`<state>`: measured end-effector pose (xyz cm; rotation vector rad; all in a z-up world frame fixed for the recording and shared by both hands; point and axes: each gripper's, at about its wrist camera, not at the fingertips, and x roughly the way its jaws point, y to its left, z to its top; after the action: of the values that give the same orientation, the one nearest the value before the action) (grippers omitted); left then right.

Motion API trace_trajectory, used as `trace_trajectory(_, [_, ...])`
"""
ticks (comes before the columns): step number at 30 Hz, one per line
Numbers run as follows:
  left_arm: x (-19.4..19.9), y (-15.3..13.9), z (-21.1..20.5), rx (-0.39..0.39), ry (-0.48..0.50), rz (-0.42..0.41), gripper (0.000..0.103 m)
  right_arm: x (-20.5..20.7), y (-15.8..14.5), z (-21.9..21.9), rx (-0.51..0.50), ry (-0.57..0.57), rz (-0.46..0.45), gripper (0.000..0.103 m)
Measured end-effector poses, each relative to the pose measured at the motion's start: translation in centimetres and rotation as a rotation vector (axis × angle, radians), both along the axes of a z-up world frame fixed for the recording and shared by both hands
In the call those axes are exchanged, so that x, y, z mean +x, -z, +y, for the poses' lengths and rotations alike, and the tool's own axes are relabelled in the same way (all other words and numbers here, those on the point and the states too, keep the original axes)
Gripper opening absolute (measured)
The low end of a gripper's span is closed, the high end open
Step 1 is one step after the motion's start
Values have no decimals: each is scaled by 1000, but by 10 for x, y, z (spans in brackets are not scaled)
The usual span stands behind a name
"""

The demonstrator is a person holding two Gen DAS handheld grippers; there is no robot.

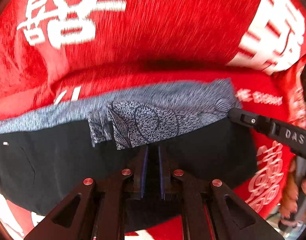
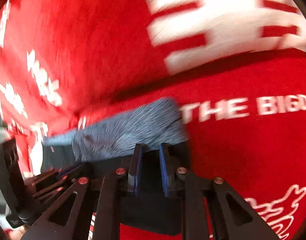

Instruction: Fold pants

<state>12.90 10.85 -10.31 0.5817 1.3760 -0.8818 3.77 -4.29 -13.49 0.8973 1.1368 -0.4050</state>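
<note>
The pants (image 1: pixel 203 152) are black with a grey-blue patterned lining (image 1: pixel 149 124) turned out along the top edge. They hang above a red cloth. My left gripper (image 1: pixel 152 150) is shut on the pants' edge, with black fabric between its blue pads. My right gripper (image 2: pixel 150 149) is shut on the same edge further along; the patterned lining (image 2: pixel 123 134) shows blurred just beyond its fingers. In the left wrist view the right gripper (image 1: pixel 273 128) comes in from the right and holds the lining's corner.
A red cloth (image 1: pixel 163 36) with large white characters and lettering covers the surface below; it also fills the right wrist view (image 2: pixel 83 50). A ridge in the cloth (image 1: pixel 153 68) runs across behind the pants. A hand (image 1: pixel 293 196) shows at far right.
</note>
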Motion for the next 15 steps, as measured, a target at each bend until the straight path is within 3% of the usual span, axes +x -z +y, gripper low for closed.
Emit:
trace_trajectory(2, [0,4,12,-13,-2,-5,10,6,2,9,-48,-14,16,22])
trace_trajectory(8, [-2,-6,24,14,8,-41,11,3,-7,20,-68,-64,11,22])
trace_trajectory(13, [-3,-16,36,20,-55,-42,11,3,-26,44,-104,-114,-1,22])
trace_trajectory(14, [-4,-17,39,21,-61,-48,16,3,-29,51,-109,-126,-1,22])
trace_trajectory(15, [-4,-18,42,27,-68,-55,30,1,-29,55,-107,-133,-2,22])
